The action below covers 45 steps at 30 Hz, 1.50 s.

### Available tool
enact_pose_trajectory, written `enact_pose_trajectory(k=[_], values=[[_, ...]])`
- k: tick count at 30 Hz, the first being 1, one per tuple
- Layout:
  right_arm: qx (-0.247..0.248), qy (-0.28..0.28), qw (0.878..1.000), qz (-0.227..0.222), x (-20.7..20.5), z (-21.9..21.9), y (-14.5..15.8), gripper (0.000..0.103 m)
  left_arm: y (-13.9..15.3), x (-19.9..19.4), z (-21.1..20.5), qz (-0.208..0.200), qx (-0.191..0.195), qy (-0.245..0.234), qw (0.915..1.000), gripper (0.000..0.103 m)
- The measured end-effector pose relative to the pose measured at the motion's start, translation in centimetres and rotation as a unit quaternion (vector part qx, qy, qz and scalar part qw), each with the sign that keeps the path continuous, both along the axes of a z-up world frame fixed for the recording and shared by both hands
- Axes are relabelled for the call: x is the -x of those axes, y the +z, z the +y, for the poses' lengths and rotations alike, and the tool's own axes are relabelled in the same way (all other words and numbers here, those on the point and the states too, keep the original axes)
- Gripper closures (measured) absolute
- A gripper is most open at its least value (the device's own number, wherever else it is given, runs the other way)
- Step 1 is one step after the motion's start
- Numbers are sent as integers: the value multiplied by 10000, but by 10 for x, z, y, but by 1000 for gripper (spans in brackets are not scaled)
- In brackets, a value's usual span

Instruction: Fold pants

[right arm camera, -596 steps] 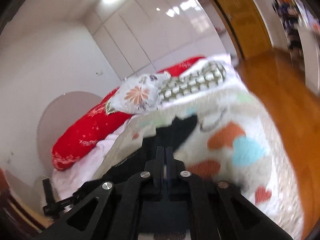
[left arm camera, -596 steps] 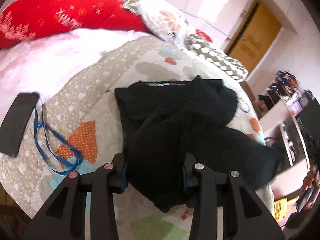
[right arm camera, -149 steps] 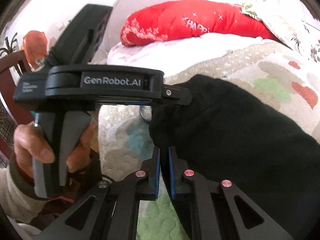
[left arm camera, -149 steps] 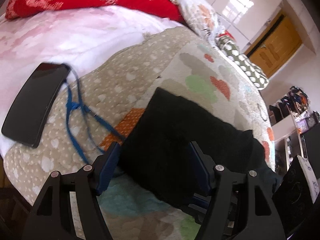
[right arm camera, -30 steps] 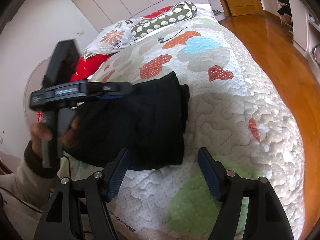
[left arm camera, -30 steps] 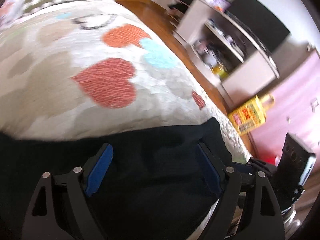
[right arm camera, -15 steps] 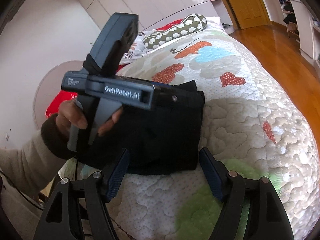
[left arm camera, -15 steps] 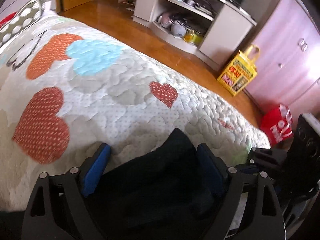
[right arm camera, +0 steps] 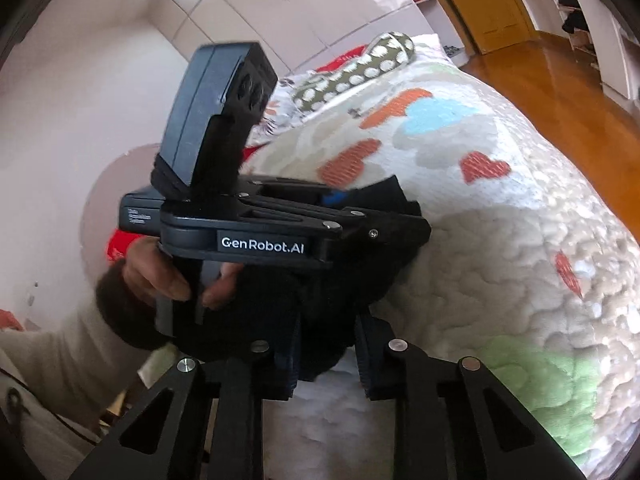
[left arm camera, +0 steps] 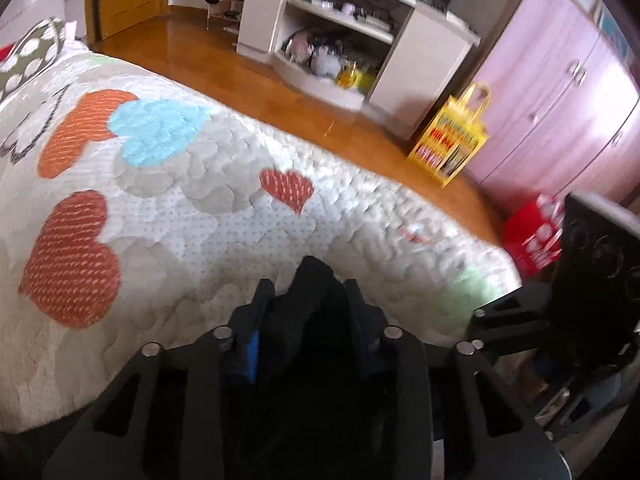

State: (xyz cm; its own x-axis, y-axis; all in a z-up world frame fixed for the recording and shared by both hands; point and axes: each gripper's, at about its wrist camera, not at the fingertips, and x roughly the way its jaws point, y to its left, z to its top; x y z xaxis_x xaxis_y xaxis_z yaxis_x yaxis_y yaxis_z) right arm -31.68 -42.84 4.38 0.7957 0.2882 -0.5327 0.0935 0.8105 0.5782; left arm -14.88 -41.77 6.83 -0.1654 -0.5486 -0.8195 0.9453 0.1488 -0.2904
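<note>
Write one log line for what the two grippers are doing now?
left gripper: jaws closing on black pants | right gripper: jaws closing on pants edge | pants on heart quilt

Heart-patterned quilted bed (left arm camera: 192, 216) carries black pants (right arm camera: 360, 280), seemingly folded.

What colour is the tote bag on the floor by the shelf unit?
Yellow, with colourful print: the yellow tote bag shows best in the left wrist view.

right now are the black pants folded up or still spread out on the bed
Folded: the black pants form a compact bundle on the quilt, with both grippers' jaws closing on its edge.
</note>
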Motion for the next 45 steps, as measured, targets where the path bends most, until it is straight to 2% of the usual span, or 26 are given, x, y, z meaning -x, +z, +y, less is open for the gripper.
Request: enact_pose_trajectory(k=[2, 7, 10, 11, 12, 13, 14, 15, 17, 18, 19, 21, 23, 25, 26, 27, 29, 32, 33, 35, 37, 40, 43, 45], values=[[120, 139, 9997, -165, -2, 8, 16, 81, 20, -9, 15, 158, 256, 151, 9994, 73], [432, 648, 9950, -624, -19, 40, 59, 81, 68, -28, 66, 103, 659, 596, 9960, 73], [614, 1093, 9886, -835, -39, 69, 78, 81, 86, -52, 112, 147, 727, 1248, 9894, 66], [653, 1290, 9856, -876, -47, 82, 82, 81, 90, -63, 131, 185, 752, 1472, 9861, 56], [703, 1409, 9835, -891, -53, 91, 83, 81, 92, -74, 150, 212, 772, 1678, 9826, 49], [803, 1594, 9799, -890, -62, 106, 84, 81, 94, -84, 172, 225, 786, 2002, 9763, 33], [872, 1748, 9769, -866, -70, 118, 82, 81, 95, -92, 193, 256, 818, 2322, 9689, 25], [927, 1930, 9735, -800, -82, 135, 77, 80, 94, -98, 212, 316, 878, 2577, 9617, 23], [860, 2131, 9710, -662, -103, 156, 60, 72, 89, -107, 245, 459, 896, 3000, 9486, 23], [748, 2203, 9712, -504, -112, 165, 48, 62, 86, -110, 258, 512, 869, 3199, 9421, 23], [575, 2301, 9711, -281, -124, 175, 35, 57, 81, -112, 273, 552, 839, 3396, 9352, 23], [141, 2480, 9686, -12, -134, 186, 21, 55, 70, -111, 296, 614, 758, 3661, 9255, 23], [-319, 2668, 9630, -209, -124, 179, 25, 53, 60, -106, 308, 658, 673, 3838, 9186, 21], [-267, 2687, 9615, -506, -108, 161, 38, 42, 49, -102, 316, 764, 655, 3954, 9130, 21], [-80, 2585, 9641, -597, -100, 150, 44, 34, 45, -99, 319, 833, 635, 3978, 9115, 21], [193, 2437, 9676, -628, -94, 140, 48, 31, 37, -95, 318, 922, 596, 3976, 9110, 21], [827, 2140, 9722, -474, -93, 124, 52, 31, 27, -85, 310, 932, 526, 3982, 9110, 21], [1168, 1817, 9763, -163, -101, 111, 51, 36, 19, -68, 299, 724, 420, 4000, 9127, 21], [1256, 1765, 9762, -39, -107, 111, 49, 41, 16, -63, 294, 674, 376, 3984, 9139, 21], [1579, 1708, 9725, 103, -122, 113, 41, 47, 13, -54, 286, 546, 254, 3939, 9172, 21], [1827, 1637, 9692, 216, -135, 117, 36, 47, 11, -49, 281, 377, 193, 3956, 9175, 21], [1739, 1671, 9701, 270, -137, 121, 30, 47, 3, -48, 266, 508, 128, 3874, 9204, 21], [1718, 1664, 9702, 385, -131, 112, 21, 47, -5, -45, 252, 454, -25, 3783, 9246, 21], [1678, 1622, 9714, 431, -127, 108, 20, 46, -6, -45, 247, 482, -15, 3714, 9272, 30]])
